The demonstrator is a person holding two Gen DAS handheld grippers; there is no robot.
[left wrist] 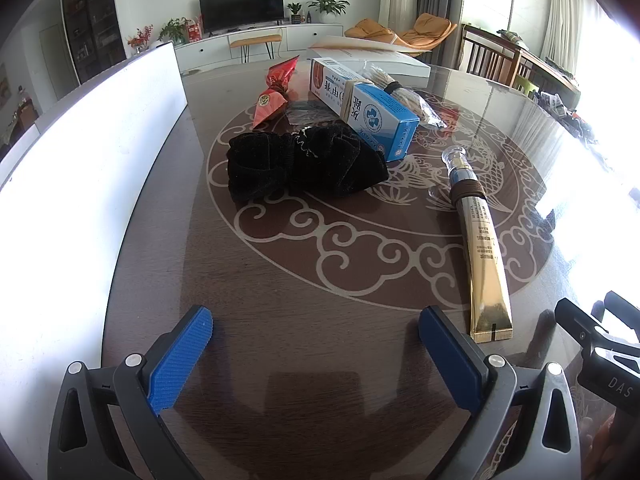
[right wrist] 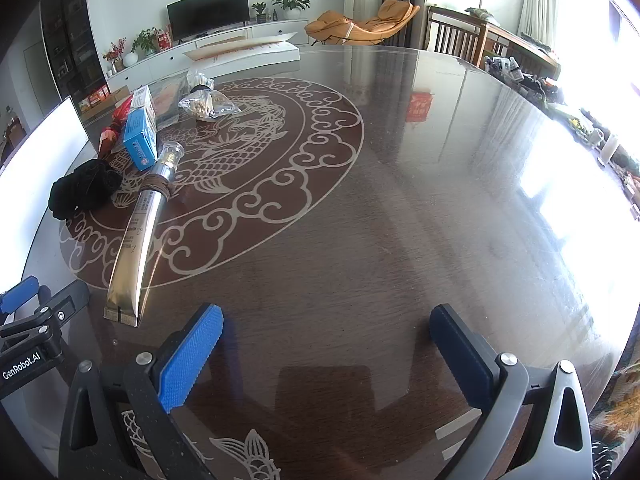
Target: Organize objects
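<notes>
While both grippers are held low over the near edge of the round table (left wrist: 304, 280), nothing is gripped by either. The left gripper (left wrist: 316, 332) is seen with its two blue pads (left wrist: 180, 360) spread wide apart, only bare tabletop lying between them. The right gripper (right wrist: 326, 330) is likewise released, its two fingers parted over the dark wood, and part of its black frame is glimpsed at the right edge of the left wrist view.

Five loose things are counted on the table, all gathered on the pale cloud-and-fish pattern (left wrist: 360, 248) inlaid there. One black cloth bundle (left wrist: 304, 162) is lain at the left of the group. One blue and white box (left wrist: 360, 106), bound by a rubber band, is rested just behind the bundle, its blue end touching or nearly touching the cloth. One red snack packet (left wrist: 276, 92) is set to the left of the box. One clear bag of cotton swabs (left wrist: 400, 92) is placed to the box's right, tied with a dark band. One long gold tube (left wrist: 480, 248), capped in clear plastic and wrapped with a brown band, is laid apart from the rest, its flat crimped end nearest the left gripper's right finger.

One flat white carton (left wrist: 372, 58) is seen at the far side, and one white board (left wrist: 88, 152) is stood along the left edge.
</notes>
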